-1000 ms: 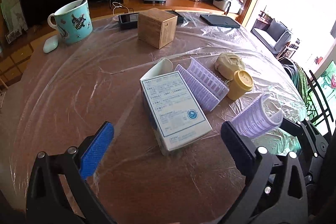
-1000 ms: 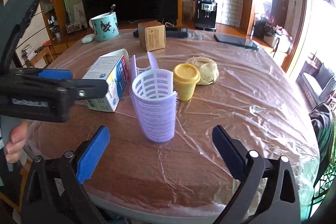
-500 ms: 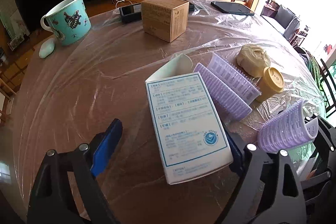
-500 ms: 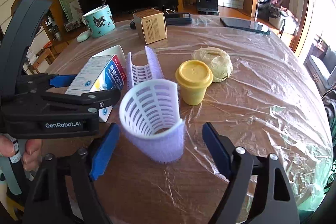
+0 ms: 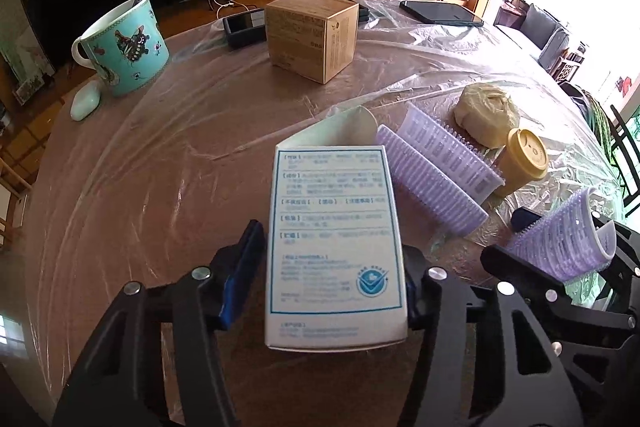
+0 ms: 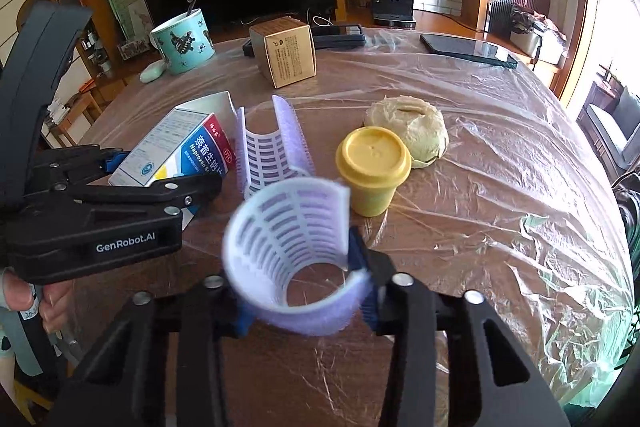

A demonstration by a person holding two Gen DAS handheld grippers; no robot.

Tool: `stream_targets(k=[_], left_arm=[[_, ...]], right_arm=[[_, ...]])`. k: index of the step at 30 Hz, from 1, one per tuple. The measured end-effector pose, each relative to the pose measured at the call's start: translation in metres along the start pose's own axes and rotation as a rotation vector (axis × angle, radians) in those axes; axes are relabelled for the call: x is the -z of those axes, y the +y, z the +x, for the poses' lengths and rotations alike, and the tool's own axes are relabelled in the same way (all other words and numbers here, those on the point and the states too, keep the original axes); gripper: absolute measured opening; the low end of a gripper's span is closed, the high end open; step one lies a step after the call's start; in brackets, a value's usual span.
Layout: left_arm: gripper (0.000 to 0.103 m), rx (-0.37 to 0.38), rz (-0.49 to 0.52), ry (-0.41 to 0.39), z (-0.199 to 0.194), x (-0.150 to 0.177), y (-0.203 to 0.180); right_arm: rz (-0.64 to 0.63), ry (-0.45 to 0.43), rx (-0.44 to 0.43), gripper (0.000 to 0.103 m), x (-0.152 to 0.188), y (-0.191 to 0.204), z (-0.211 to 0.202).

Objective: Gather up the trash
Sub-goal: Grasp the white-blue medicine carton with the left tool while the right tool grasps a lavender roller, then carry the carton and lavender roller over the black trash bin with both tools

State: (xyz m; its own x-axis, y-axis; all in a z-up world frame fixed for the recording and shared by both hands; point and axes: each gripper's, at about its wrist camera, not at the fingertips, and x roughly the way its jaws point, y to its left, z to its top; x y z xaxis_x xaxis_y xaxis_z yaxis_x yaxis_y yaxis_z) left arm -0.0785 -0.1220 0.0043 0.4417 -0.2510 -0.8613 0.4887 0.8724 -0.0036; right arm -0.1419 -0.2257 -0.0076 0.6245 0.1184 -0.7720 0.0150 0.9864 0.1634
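My left gripper (image 5: 332, 267) is shut on a white medicine box (image 5: 334, 239) with blue print, its flap open at the far end; the box also shows in the right wrist view (image 6: 176, 155). My right gripper (image 6: 300, 291) is shut on a curled purple plastic mesh roll (image 6: 292, 251), which also shows in the left wrist view (image 5: 568, 239). A second purple mesh piece (image 5: 436, 167) lies beside the box. A yellow lidded cup (image 6: 372, 175) and a crumpled beige wrapper (image 6: 412, 127) sit just beyond.
The round table (image 5: 160, 167) is covered in clear plastic film. A teal mug (image 5: 124, 47) with a spoon, a mint earbud case (image 5: 85, 101), a brown cardboard box (image 5: 312, 35), a phone (image 5: 244, 25) and a tablet (image 5: 440, 13) stand at the far side.
Both grippers moved forward and closed. The left one closed around the medicine box; the right one closed around the purple mesh roll.
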Motion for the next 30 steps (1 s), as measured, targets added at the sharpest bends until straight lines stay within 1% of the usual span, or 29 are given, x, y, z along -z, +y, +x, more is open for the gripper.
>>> stream_targets(k=[1,4,9,25,30], left_arm=[[0.047,-0.002,-0.003,-0.004,-0.001,0.0,0.0],[0.047,-0.004,0.006,-0.017,-0.005,0.002,-0.002],[0.047,-0.015,0.017,-0.044,-0.015,0.006,-0.007],[0.047,-0.005,-0.023,-0.095,-0.043,0.028,-0.001],[0.047,0.007,-0.029,-0.109,-0.052,0.037,-0.002]], right_arm=[[0.006,-0.004,-0.013,0.037,0.0,-0.002,-0.001],[0.006,-0.01,-0.053,0.037,0.003,-0.004,-0.004],[-0.002,-0.028,-0.075,0.037,0.005,-0.003,-0.012],[-0.007,-0.087,-0.099,0.037,0.003,-0.008,-0.04],[-0.013,-0.092,-0.109,0.037,0.005,-0.009,-0.046]])
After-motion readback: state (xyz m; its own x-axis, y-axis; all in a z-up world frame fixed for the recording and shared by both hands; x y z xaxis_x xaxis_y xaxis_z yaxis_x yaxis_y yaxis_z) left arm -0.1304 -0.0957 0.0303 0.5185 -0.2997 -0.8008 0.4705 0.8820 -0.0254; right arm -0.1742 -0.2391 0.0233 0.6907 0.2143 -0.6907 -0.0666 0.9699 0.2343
